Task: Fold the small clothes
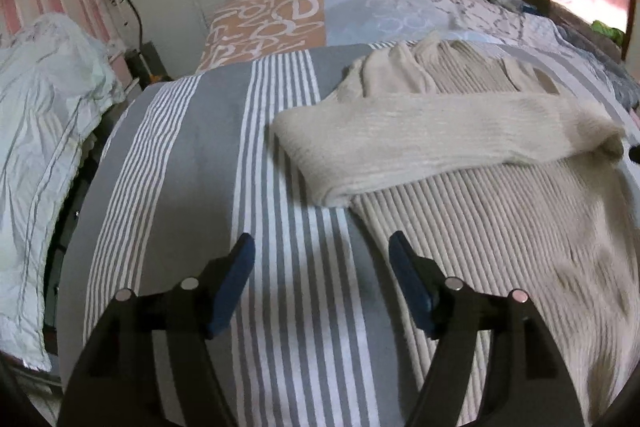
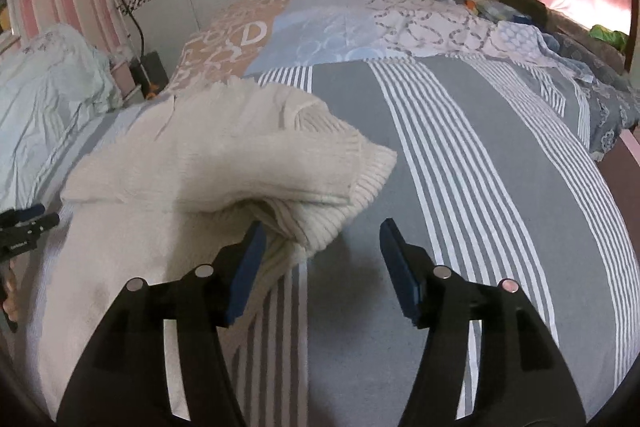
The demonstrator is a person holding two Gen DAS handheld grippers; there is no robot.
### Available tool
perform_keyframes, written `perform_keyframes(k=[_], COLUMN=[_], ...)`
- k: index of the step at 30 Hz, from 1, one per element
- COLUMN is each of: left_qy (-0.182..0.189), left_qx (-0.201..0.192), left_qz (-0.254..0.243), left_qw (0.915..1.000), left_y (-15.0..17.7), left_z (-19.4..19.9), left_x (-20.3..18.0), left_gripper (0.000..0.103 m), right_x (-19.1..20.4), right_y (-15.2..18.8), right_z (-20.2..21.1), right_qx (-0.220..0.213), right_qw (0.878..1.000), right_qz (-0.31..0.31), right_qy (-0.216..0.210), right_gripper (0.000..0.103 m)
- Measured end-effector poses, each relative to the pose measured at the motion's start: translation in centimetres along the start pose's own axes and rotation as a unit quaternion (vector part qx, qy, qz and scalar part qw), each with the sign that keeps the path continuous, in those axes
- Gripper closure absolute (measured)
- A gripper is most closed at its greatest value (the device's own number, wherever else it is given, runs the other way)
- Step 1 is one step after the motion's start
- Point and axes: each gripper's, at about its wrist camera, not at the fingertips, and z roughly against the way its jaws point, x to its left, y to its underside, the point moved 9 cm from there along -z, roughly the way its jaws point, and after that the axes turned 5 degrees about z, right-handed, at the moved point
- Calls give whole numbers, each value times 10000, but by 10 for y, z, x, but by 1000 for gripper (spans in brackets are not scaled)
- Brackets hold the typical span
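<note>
Two blue-padded fingers of the left gripper (image 1: 322,247) rise from the bottom of the left wrist view, spread wide apart with nothing between them, angled low over the grey-and-white striped bedcover (image 1: 192,163). Its right finger reaches the lower left edge of a cream ribbed sweater (image 1: 500,211), though contact cannot be judged; the left finger hangs over bare stripes. The sweater fills the right half of this frame, lying flat on the cover, with one sleeve (image 1: 432,139) folded across its body from the right edge toward the centre, its cuff end resting on the stripes. A patchwork quilt (image 1: 360,11) lies beyond in the upper centre, and a pale crumpled sheet (image 1: 44,131) occupies the left edge. In the right wrist view, the right gripper (image 2: 322,237) likewise points forward and slightly down from the bottom of the frame, fingers parted and holding nothing. Its left finger lies against the bunched ribbed fold of the sweater (image 2: 208,163), which sits in the left and centre of the frame; the right finger is over open striped cover (image 2: 500,155). At the far left edge the left gripper (image 2: 28,219) shows small, beside the sweater's edge, with part of a hand (image 2: 10,297) gripping its handle below.
</note>
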Motion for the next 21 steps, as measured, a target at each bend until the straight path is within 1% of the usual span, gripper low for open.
perform_keyframes(k=[1,3,5,6,7,8,10,12,13,14,15,16,17,19,20,21], left_qy=[45,284,386,379,363,388,445,494,499,521,563,650,674,613,572,548], left_qx=[31,144,234,282,307,366,479,508,506,509,522,553,561,530,511,508], left_qz=[54,230,291,316,327,320,316,316,304,309,333,332,307,218,172,159], left_qw=[10000,9992,9986,9984,9983,9981,9974,9970,9970,9969,9965,9958,9957,9965,9969,9971], left_y=[-2,1,14,23,30,42,60,76,79,84,88,92,94,99,102,104], left_z=[0,2,3,3,4,6,9,17,20,25,29,33,36,41,44,47], left_x=[0,-3,-7,-9,-10,-14,-21,-29,-31,-33,-35,-38,-40,-43,-43,-43], left_gripper=[33,33,33,33,33,33,33,33,33,33,33,33,33,33,33,33], right_x=[2,9,20,25,30,38,49,60,65,71,76,81,82,74,61,52], right_y=[0,9,24,31,39,48,62,77,84,87,89,92,93,93,90,87], right_z=[1,5,8,9,10,9,8,6,5,7,9,11,16,21,25,28], right_qx=[21,81,145,190,269,373,575,817,914,885,874,894,842,778,682,630], right_qw=[10000,9997,9990,9987,9981,9967,9939,9901,9887,9894,9899,9898,9914,9933,9942,9952], right_qz=[-12,-59,-56,-22,7,-6,-83,-149,-171,-109,31,204,371,701,821,742], right_qy=[-42,-244,-419,-477,-563,-725,-941,-1134,-1174,-1150,-1116,-1087,-928,-492,-99,-20], right_gripper=[29,29,31,33,39,41,51,56,56,62,93,95,95,96,96,96])
